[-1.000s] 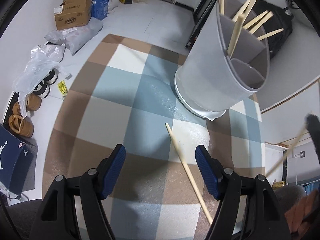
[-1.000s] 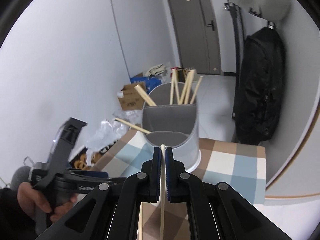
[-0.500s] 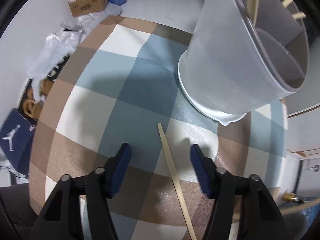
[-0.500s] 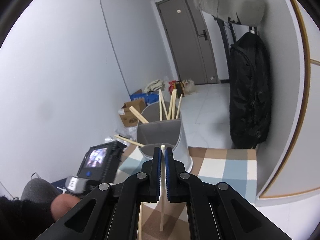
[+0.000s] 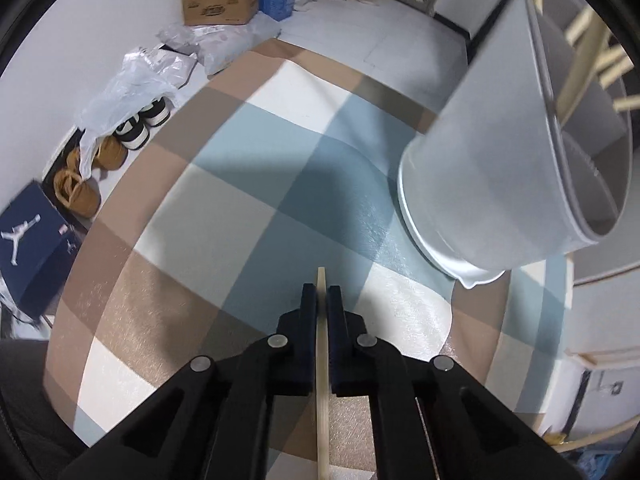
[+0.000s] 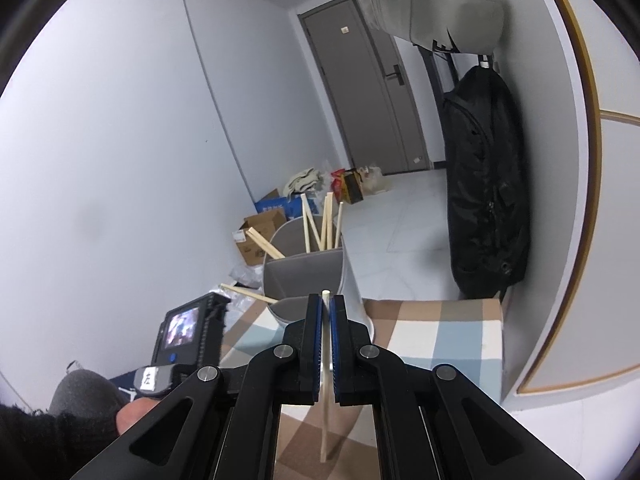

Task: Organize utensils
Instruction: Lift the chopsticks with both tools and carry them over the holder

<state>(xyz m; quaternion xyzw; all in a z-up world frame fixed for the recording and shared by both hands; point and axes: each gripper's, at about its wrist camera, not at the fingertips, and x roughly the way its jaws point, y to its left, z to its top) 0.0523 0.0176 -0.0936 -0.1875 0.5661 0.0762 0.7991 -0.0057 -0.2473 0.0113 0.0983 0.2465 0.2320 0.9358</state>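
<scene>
While each black claw point(image 5: 321, 294) point(image 6: 326, 306) pinches a thin wooden chopstick point(image 5: 322, 380) point(image 6: 326, 384), checked cloth point(image 5: 224, 216) gleams.

— What are we seeing of the left gripper point(image 5: 322, 296) from its own camera?

— We are looking at two matte black linkage arms, each carrying two round silver screws, tapering into narrow black fingers point(image 5: 308, 312).

— And the right gripper point(image 6: 326, 312)?

— We are finding the same black frame and silver screws there, but its pads point(image 6: 318, 336) are showing ribbed blue faces.

— Anything left of the right gripper's fingers?

— We are noticing the left gripper's body: a black housing with a small lit screen, a blue button below it, and a white label bearing a handwritten character.

— And the person?

— We are seeing a fuzzy black sleeve point(image 6: 44, 436) below that label, and grey fabric beside it.
</scene>
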